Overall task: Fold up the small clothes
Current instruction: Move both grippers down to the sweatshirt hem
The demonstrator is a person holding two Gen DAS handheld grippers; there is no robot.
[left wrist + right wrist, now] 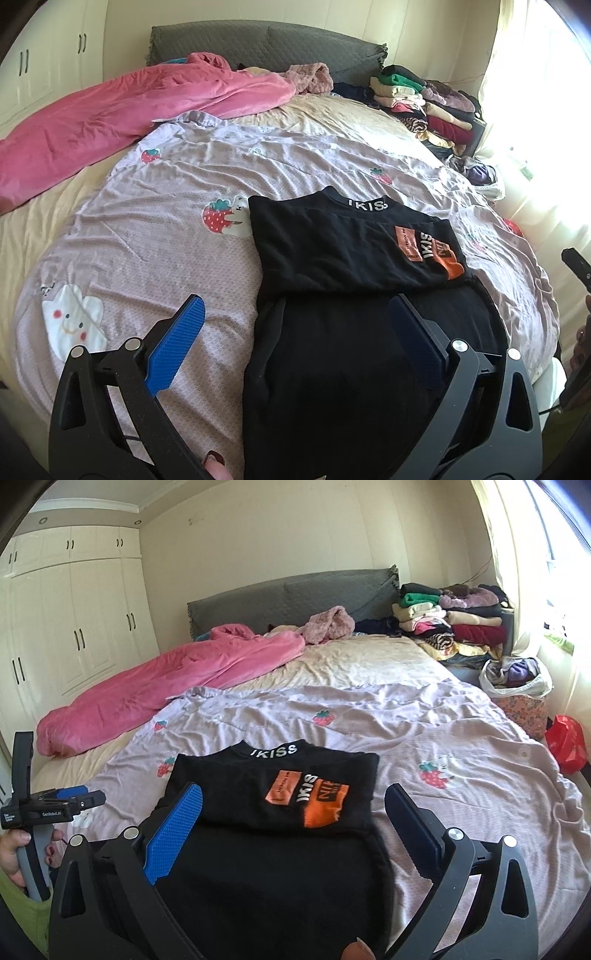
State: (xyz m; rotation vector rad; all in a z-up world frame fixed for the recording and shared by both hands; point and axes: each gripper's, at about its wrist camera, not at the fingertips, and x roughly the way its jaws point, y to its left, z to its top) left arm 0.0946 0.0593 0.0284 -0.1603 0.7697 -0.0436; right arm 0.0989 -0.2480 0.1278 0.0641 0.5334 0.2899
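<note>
left wrist view: left tool released, above the black shirt on the bed. right wrist view: right tool released; we advise gripping both hem corners evenly.

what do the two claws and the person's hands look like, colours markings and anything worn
Both claws, left and right, have black frames with triangular cutouts, silver pivot bolts and blue ribbed pads. Seen from the right wrist, the left claw has a grey handle, a black upright block and small white lettering on its side. The hand holding it has dark red nail polish and a lime-green sleeve.
</note>
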